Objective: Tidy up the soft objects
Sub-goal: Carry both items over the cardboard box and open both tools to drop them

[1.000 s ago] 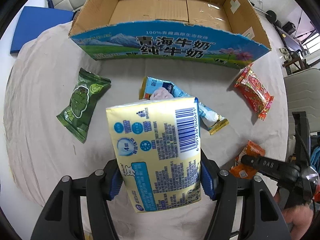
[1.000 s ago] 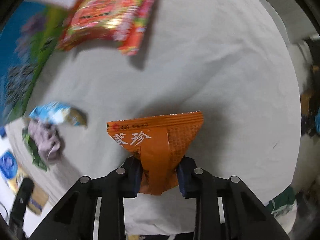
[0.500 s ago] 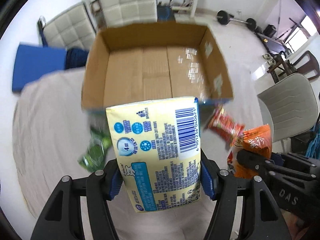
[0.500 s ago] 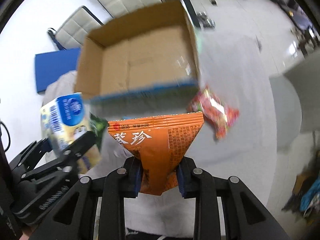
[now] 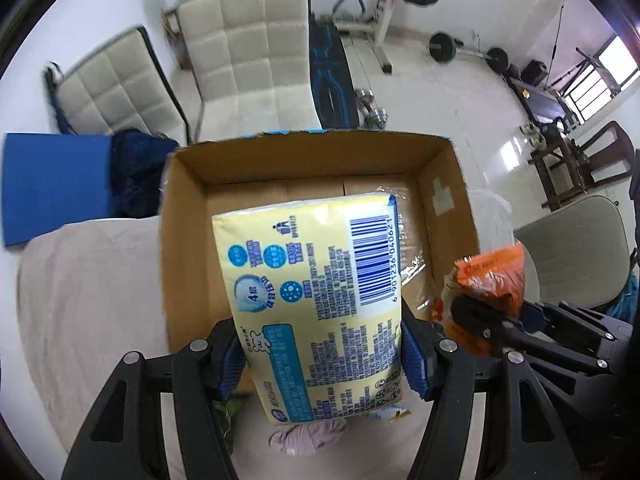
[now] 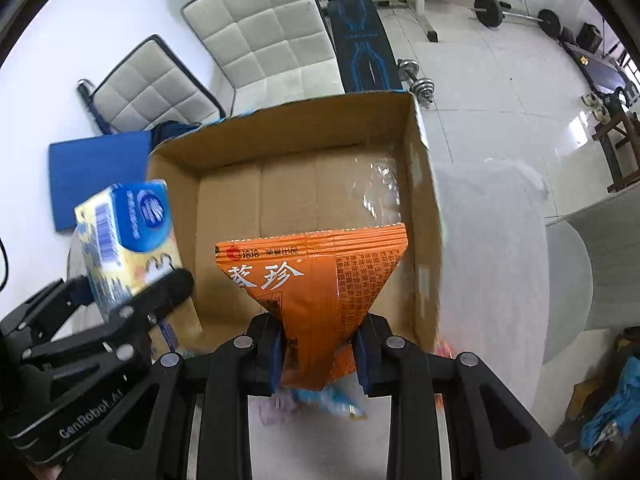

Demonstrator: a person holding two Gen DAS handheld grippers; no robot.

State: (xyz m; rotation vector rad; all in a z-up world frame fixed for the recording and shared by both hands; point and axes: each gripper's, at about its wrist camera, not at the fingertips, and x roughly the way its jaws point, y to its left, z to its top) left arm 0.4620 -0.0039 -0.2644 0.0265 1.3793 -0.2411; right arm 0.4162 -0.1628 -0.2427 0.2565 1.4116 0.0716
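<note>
My left gripper (image 5: 322, 354) is shut on a yellow tissue pack (image 5: 316, 300) with a barcode, held above the near edge of an open cardboard box (image 5: 184, 240). My right gripper (image 6: 318, 354) is shut on an orange snack packet (image 6: 316, 276), held over the same box (image 6: 424, 216), whose floor is bare. In the right wrist view the tissue pack (image 6: 128, 240) and left gripper (image 6: 132, 308) sit at the left. In the left wrist view the orange packet (image 5: 490, 280) and right gripper (image 5: 480, 316) sit at the right.
The box stands on a table covered with pale cloth (image 5: 88, 280). A pink cloth (image 5: 308, 436) and a green packet (image 5: 234, 404) lie below my left gripper. White padded chairs (image 5: 248, 52), a blue mat (image 5: 56, 180) and gym weights stand beyond the table.
Both grippers have risen from the table and moved forward over the box, each keeping its item. The loose packets on the cloth have dropped below the views.
</note>
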